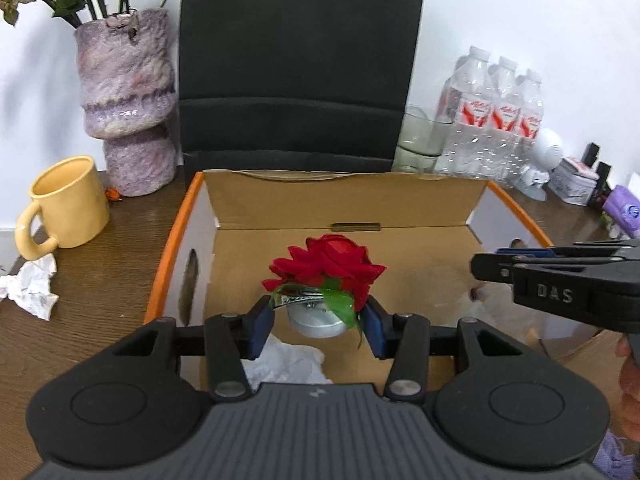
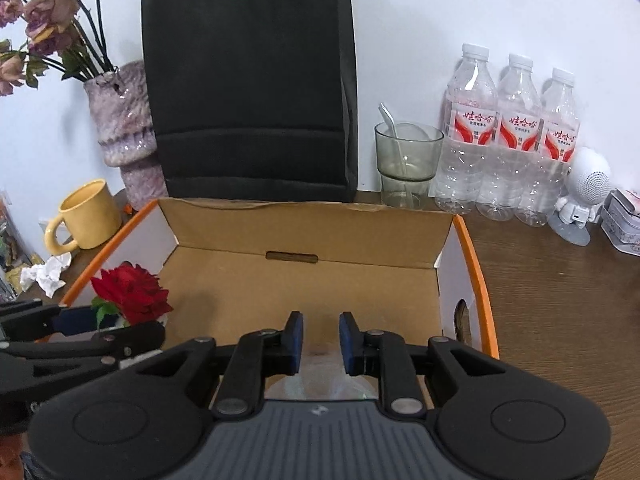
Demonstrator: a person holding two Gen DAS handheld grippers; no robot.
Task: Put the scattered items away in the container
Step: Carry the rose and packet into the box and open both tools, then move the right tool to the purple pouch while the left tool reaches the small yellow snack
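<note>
At the far left of the wooden table (image 1: 104,280) a yellow mug (image 1: 68,204) stands upright with a crumpled tissue (image 1: 32,288) just in front of it. Behind them a purple vase (image 1: 128,104) holds dried roses. The open cardboard box (image 2: 304,280) with orange edges fills the middle, in front of a black paper bag (image 2: 252,80) against the wall.

The left gripper (image 1: 318,322) is tilted downward over the left part of the box. Its blue pads (image 1: 262,330) sit on either side of a red rose (image 1: 328,266) on a small round silver base, the leaves brushing them; whether the pads actually press on it I cannot tell. A white crumpled piece (image 1: 288,360) lies in the box just beneath.

The right gripper (image 2: 321,342) is angled down the same way over the near middle of the box. Its jaws stand narrowly apart, with nothing clamped between them; something pale and filmy (image 2: 320,384) lies below.

To the right stand a glass with a spoon (image 2: 406,160), three water bottles (image 2: 508,136) and a small white robot figure (image 2: 580,196).
</note>
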